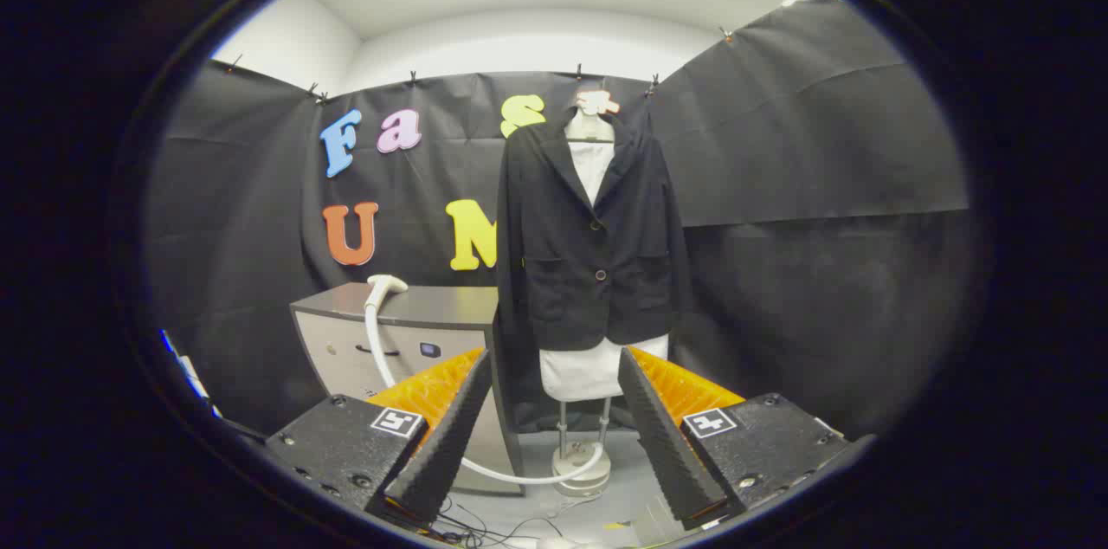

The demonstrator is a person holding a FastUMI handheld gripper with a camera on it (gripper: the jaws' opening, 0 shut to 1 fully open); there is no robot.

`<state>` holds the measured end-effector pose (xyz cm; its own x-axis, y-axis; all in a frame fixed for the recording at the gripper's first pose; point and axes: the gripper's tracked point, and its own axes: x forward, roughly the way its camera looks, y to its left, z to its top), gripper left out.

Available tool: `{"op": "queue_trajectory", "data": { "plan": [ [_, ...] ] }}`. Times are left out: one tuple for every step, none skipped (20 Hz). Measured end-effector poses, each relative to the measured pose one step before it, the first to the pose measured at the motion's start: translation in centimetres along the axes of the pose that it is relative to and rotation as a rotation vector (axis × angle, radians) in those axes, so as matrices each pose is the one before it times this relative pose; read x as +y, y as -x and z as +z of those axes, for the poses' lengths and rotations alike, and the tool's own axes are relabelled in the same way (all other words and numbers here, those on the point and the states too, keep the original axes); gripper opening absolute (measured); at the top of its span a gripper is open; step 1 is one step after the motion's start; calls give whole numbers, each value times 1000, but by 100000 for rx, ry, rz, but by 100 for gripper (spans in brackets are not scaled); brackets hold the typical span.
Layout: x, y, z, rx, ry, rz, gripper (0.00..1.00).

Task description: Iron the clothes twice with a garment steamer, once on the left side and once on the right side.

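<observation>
Black-walled booth, gripper (554, 376) level, fingers wide apart, empty, toward the jacket (593, 237).

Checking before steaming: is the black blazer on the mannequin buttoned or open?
Buttoned: the black blazer front is closed at its buttons; the gripper is open, empty.

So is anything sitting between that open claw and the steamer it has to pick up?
Nothing visible does. The gripper is open and holds nothing; the steamer head rests on the grey cabinet, beyond the fingers, with only open air between.
</observation>
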<state>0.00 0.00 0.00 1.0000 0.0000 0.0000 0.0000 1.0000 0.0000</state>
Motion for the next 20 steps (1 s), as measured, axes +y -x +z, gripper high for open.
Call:
{"op": "queue_trajectory", "data": {
  "plan": [
    [98, -141, 56, 255, 895, 33, 95],
    [247, -375, 7, 504, 912, 37, 95],
    [391, -57, -70, 104, 208, 249, 95],
    [187, -165, -120, 306, -560, 73, 95],
    [183, -120, -132, 554, -676, 334, 95],
    [30, -115, -359, 953, -471, 510, 95],
    [181, -143, -185, 1062, -49, 625, 95],
    [170, -36, -67, 611, 336, 497, 95],
    [99, -112, 107, 190, 763, 21, 95],
    [108, -139, 216, -77, 726, -176, 95],
    [62, -71, 213, -251, 258, -136, 95],
    [211, -204, 175, -8, -72, -85, 95],
    [14, -69, -37, 211, -35, -92, 95],
    [-145, -238, -253, 387, 72, 40, 95],
    [-20, -238, -144, 751, 296, 74, 95],
    [166, -255, -87, 592, 165, 180, 95],
    [13, -275, -17, 513, 56, -48, 95],
    [242, -402, 111, 356, -145, 162, 95],
    [289, -286, 226, 35, -178, 515, 95],
    [298, -444, 314, -46, -21, 545, 95]
  ]
}}
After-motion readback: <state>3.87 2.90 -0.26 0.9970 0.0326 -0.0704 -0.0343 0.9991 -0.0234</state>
